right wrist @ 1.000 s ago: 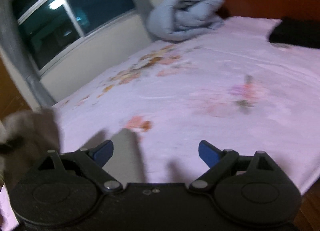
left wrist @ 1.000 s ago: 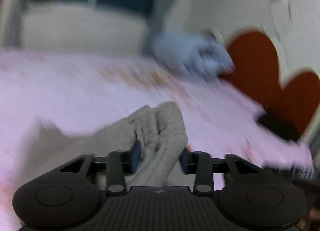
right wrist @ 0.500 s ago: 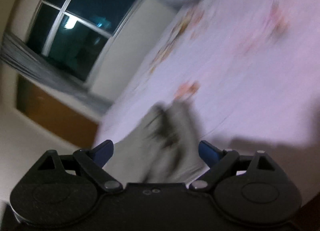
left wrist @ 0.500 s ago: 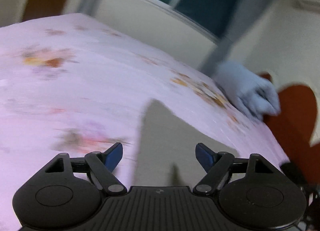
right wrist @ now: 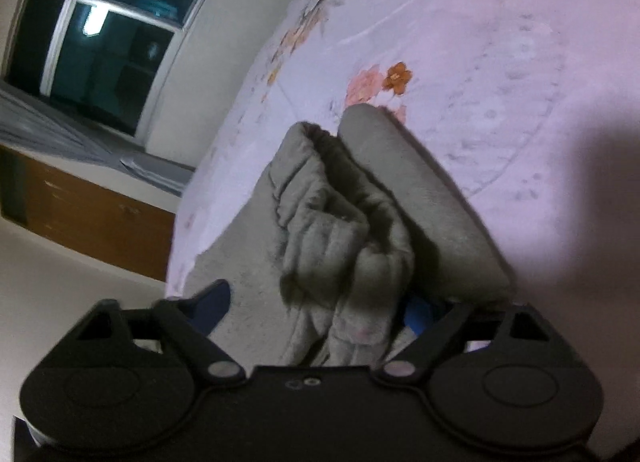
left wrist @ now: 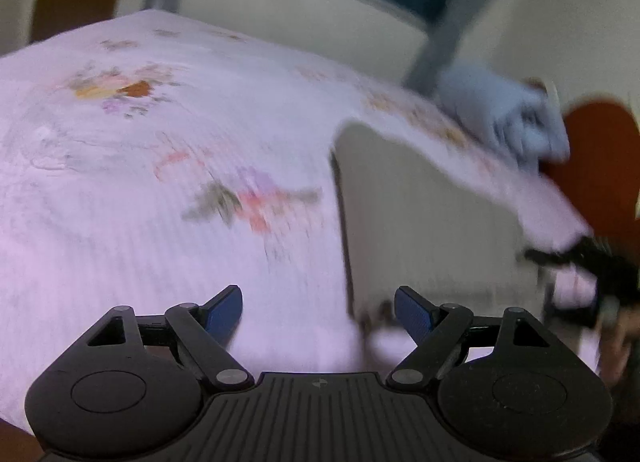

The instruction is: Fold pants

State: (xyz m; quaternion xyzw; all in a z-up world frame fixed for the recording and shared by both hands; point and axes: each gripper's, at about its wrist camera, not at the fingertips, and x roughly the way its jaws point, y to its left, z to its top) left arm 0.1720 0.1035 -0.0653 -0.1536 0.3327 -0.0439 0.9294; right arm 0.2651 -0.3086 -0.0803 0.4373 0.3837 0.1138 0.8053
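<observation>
left gripper (left wrist: 318, 312): jaws spread wide, nothing between them, hovering over the pink floral bed sheet (left wrist: 120, 190). grey pants (left wrist: 420, 222) lie flat on the bed ahead and right of the right jaw; view is motion-blurred so the edges are soft. right gripper (right wrist: 316, 312): jaws apart, bunched grey pants (right wrist: 340, 222) sit in the gap between them, heaped on the sheet near the bed's edge; looks like no pinch, fabric covers the right pad. blue duvet (left wrist: 504, 118) bundled at the far end.
</observation>
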